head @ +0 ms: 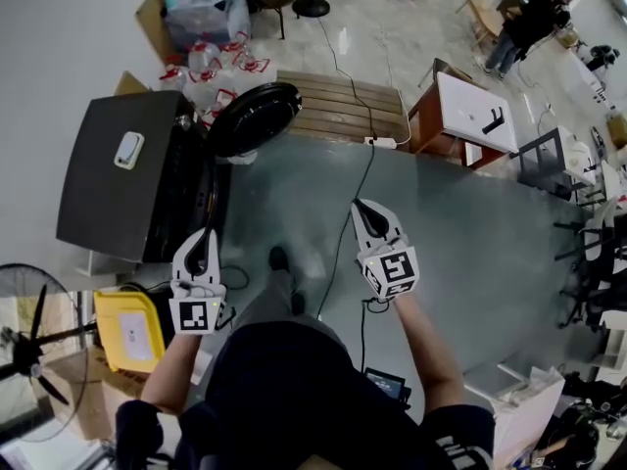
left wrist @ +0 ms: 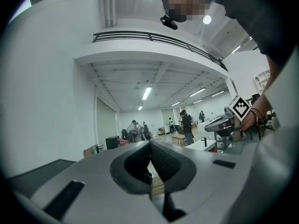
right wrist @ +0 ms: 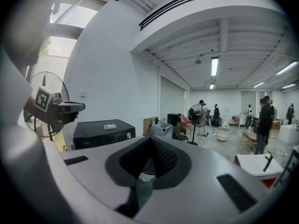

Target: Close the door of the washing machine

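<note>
Head view: the washing machine [head: 118, 179] is seen at the floor's left edge, its round door [head: 255, 117] swung wide open. The door is judged rigid, hinged and light to swing — a push on the outer rim should be enough. The left gripper [head: 208, 235] and right gripper [head: 361, 207] are held closed and empty, neither touching it.

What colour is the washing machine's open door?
Black: the door shows best in the head view.

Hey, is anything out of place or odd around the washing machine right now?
Yes: the round door of the washing machine stands wide open, swung out over the floor. A small white object lies on the machine's top, and a black cable trails across the floor nearby.
</note>
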{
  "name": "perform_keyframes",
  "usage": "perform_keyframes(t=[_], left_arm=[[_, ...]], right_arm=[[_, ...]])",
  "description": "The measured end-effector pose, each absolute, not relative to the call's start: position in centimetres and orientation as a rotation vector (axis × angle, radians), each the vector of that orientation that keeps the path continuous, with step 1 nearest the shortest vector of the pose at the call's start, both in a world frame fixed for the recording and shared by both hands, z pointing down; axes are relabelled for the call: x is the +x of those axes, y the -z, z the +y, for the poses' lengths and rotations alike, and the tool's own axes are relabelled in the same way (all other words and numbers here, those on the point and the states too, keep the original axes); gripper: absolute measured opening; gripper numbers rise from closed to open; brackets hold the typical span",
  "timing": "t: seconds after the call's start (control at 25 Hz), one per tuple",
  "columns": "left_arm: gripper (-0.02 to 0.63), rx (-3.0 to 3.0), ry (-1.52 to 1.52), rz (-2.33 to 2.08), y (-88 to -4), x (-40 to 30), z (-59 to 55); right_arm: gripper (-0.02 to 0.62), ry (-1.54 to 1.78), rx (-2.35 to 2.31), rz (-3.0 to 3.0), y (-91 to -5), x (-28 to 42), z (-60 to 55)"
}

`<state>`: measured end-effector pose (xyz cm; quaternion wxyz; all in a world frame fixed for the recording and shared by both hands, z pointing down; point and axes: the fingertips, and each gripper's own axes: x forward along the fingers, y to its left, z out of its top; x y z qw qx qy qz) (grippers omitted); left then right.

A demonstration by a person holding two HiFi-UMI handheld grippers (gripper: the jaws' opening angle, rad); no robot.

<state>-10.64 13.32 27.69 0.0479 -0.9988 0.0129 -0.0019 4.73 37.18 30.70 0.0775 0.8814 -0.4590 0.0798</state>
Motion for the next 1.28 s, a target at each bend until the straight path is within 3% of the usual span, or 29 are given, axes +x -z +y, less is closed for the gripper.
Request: perform_keyframes(t=[0.72,1.28], left_arm=[[0.023,-3.108,0.090,-0.014,-32.2,7.3,6.6],[0.023,-3.135,0.220,0.544,-35.6,16.5,4.6]], right_arm=[[0.020,-0.331,2.548,-1.441,-35.4,23.5,24.5],[0.020,-0.420,2.251,-1.759,-41.4,38.0,20.4]])
